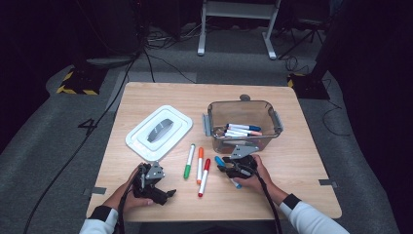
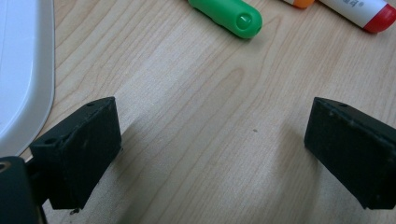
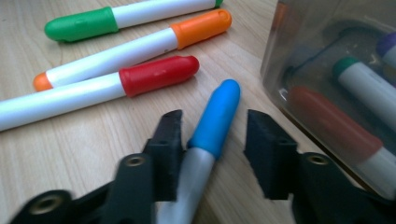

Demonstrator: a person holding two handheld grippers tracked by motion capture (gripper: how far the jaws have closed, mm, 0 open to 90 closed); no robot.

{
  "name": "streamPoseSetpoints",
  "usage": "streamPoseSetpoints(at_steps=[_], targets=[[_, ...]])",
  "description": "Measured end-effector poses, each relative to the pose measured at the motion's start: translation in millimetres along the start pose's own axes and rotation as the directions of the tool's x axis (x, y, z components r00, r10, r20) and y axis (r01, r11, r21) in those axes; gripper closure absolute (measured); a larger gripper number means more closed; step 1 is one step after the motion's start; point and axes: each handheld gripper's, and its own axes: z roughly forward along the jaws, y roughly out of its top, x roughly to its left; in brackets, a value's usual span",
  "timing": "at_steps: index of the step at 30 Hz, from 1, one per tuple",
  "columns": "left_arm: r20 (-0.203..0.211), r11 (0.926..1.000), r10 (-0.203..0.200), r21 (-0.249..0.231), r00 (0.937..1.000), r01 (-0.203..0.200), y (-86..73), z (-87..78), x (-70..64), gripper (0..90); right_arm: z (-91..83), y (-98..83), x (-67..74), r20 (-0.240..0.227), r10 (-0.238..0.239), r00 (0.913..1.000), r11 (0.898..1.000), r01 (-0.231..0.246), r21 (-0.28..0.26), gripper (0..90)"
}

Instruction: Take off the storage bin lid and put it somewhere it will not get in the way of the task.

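- Right up close in the right gripper view, my right gripper [image 3: 212,140] has the blue-capped marker with the grey barrel [image 3: 215,116] lying between its black jaws. One jaw sits against the barrel, the other has a visible gap, so no real clamp, just straddling it.
- That marker lies flat on the light wooden table [image 1: 302,161], just beside the front wall of the clear plastic bin [image 1: 243,122], cap pointing away from my hand.
- Bin holds a handful of markers, lying on its bottom.
- Left of the blue one, three white-barrelled markers lie side by side: red-capped marker [image 3: 156,74] nearest, then orange-capped marker [image 3: 201,23], then green-capped marker [image 3: 81,23]. Red and blue are near but not touching.
- My left gripper [image 2: 212,149] hangs low over bare wood near the table's front edge, jaws spread wide with nothing in them.
- White rectangular bin lid [image 1: 158,131] lies flat on the table's left half, well apart from the bin.
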Motion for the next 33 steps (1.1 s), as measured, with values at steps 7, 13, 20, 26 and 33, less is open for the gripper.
streamPoseSetpoints(at_steps=[7, 13, 20, 26, 33], targets=[[-0.001, 1.0000, -0.001, 0.000, 1.0000, 0.001, 0.0, 0.0, -0.1, 4.1, -7.6, -3.9, -8.4, -0.016, -0.019, 0.9997, 1.000, 0.019, 0.019, 73.6], [-0.001, 1.0000, -0.001, 0.000, 1.0000, 0.001, 0.0, 0.0, -0.1, 4.1, -12.9, -6.8, -12.1, -0.032, -0.026, 0.9992, 0.999, 0.027, 0.031, 74.4], [-0.001, 1.0000, -0.001, 0.000, 1.0000, 0.001, 0.1, 0.0, -0.2, 4.2, -23.0, -12.6, -18.3, -0.049, -0.032, 0.9982, 0.999, 0.034, 0.029, 74.6], [-0.002, 1.0000, -0.001, 0.000, 1.0000, 0.001, 0.2, 0.1, -0.3, 4.1, -29.3, -15.0, -18.2, -0.083, -0.039, 0.9958, 0.999, 0.042, 0.035, 74.6], [-0.002, 1.0000, -0.002, 0.000, 1.0000, 0.002, 0.2, 0.1, -0.4, 4.1, -21.2, -9.1, -8.6, -0.098, -0.075, 0.9924, 0.995, 0.081, 0.053, 74.6]])
